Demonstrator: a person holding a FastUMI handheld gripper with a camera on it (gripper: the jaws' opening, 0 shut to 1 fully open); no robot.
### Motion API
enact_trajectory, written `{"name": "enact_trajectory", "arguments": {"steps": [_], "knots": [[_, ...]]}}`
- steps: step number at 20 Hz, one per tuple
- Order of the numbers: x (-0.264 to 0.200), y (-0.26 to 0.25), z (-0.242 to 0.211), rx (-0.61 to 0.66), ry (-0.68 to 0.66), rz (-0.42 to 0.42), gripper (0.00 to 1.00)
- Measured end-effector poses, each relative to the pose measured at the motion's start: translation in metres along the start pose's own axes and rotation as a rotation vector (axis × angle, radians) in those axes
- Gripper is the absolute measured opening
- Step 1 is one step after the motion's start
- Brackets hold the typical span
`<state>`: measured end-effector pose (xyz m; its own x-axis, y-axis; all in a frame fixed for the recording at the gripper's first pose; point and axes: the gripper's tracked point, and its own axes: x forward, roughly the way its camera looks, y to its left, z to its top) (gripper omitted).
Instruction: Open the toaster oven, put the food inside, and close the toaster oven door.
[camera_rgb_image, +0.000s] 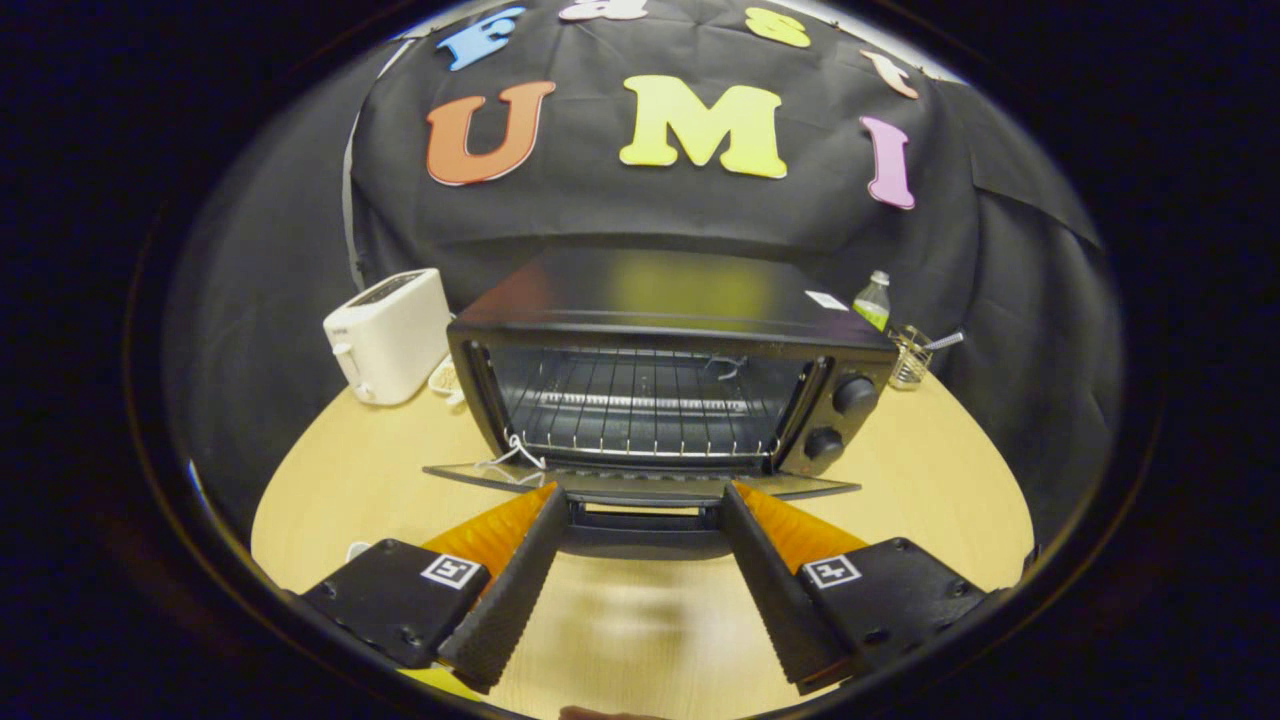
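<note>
On the wooden table (900, 470), the toaster oven (665, 385) stands just ahead of our gripper (645, 495), its door (640, 483) folded down flat and the wire rack (640, 410) bare inside. Our fingers are spread wide, pinching nothing, their tips flanking the door handle (645, 522) at the oven's front. We judge the opening step done; next we must find the food, which we cannot see, and fetch it. Left of the oven sits a white toaster (390, 335); behind its right corner, a small bottle (873, 300) and a wire holder (908, 355).

Glossy black metal toaster oven (660, 300) with wire rack (640, 405); smooth white plastic toaster (390, 335) at left; pale matt wood-look table (330, 490); ribbed gripper (645, 500) pads (515, 580).
</note>
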<state>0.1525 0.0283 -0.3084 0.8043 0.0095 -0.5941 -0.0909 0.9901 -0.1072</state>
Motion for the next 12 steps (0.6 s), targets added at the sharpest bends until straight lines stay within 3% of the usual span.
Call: {"name": "enact_trajectory", "arguments": {"steps": [7, 8, 12], "knots": [[0.012, 0.000, -0.078, 0.014, 0.160, 0.010, 0.99], [0.018, -0.008, -0.083, 0.022, 0.173, -0.016, 0.99], [0.020, -0.011, -0.088, 0.029, 0.201, 0.019, 0.95]]}}
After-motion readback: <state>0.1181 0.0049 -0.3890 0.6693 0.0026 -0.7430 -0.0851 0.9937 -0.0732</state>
